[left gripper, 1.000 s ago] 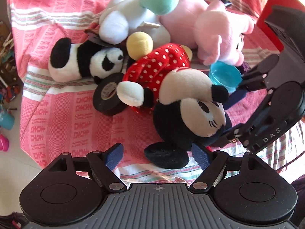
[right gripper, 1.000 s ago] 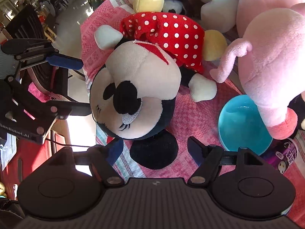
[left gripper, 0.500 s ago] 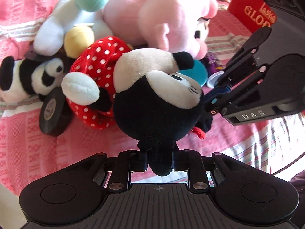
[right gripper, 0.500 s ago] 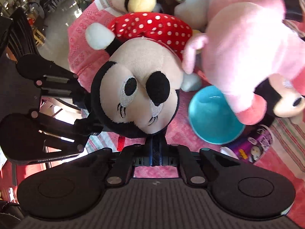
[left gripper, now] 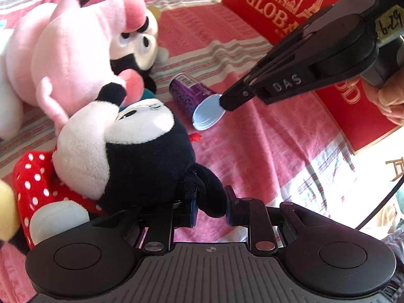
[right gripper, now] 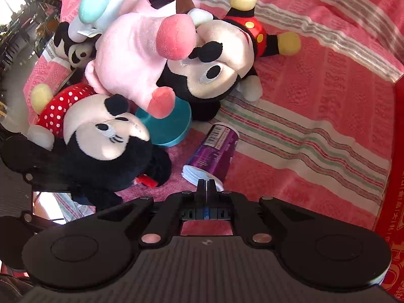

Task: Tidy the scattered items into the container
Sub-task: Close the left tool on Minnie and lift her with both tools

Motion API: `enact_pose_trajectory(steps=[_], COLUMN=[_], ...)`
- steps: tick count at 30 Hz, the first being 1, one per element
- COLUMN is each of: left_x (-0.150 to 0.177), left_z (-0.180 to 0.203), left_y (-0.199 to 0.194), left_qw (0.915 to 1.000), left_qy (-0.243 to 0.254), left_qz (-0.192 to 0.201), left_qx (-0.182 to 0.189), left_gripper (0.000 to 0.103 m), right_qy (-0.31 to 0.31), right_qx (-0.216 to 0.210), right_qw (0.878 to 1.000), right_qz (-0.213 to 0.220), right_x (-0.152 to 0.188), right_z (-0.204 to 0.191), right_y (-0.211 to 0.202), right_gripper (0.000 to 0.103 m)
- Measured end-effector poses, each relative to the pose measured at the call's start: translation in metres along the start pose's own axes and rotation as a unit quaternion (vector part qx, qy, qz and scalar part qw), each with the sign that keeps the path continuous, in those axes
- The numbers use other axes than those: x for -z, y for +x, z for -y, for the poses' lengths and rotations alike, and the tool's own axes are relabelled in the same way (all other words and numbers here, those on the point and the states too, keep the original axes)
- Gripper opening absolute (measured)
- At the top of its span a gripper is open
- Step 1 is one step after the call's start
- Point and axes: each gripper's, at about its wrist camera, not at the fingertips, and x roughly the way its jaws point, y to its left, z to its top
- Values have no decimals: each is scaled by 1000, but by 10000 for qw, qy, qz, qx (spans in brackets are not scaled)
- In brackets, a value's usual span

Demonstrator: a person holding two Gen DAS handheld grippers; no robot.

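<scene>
At six o'clock in your left wrist view, your left tongs point(left gripper: 210, 205) pinch one black ear of the mouse plush point(left gripper: 131, 156). Its black head has a cream face, and its red dress has white dots; it lies at nine o'clock on the pink striped cloth point(left gripper: 265, 151). Your right tongs point(right gripper: 206, 185) are closed on nothing, just above the purple cup point(right gripper: 214, 151), which lies on its side at centre.
</scene>
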Motion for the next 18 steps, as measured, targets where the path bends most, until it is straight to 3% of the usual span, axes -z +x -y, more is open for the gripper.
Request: enact_pose_trajectory(steps=[3, 4, 5, 8, 9, 13, 18], left_x=[-6, -7, -5, 0, 3, 14, 27], left_z=[7, 8, 8, 9, 8, 6, 4], left_y=[-1, -2, -4, -8, -10, -18, -29], left_qw=[9998, 9997, 9996, 9999, 9999, 9999, 9996], left_qy=[82, 76, 60, 83, 67, -51, -218], left_qz=[123, 124, 112, 98, 95, 96, 131], left_qx=[131, 199, 239, 112, 86, 2, -137], left_gripper=[20, 26, 41, 53, 54, 58, 60], right_qy=[-92, -76, -36, 100, 67, -134, -331], right_qx=[-50, -73, -115, -467, -551, -788, -902], right_qw=[9999, 9999, 9999, 9989, 9985, 9968, 9954], right_qz=[16, 30, 46, 31, 26, 13, 15], right_x=[1, 2, 3, -5, -7, -11, -10], right_z=[-14, -15, -13, -24, -29, -46, -60], right_y=[0, 0, -2, 1, 0, 1, -4], right_gripper=[2, 4, 4, 7, 9, 38, 40])
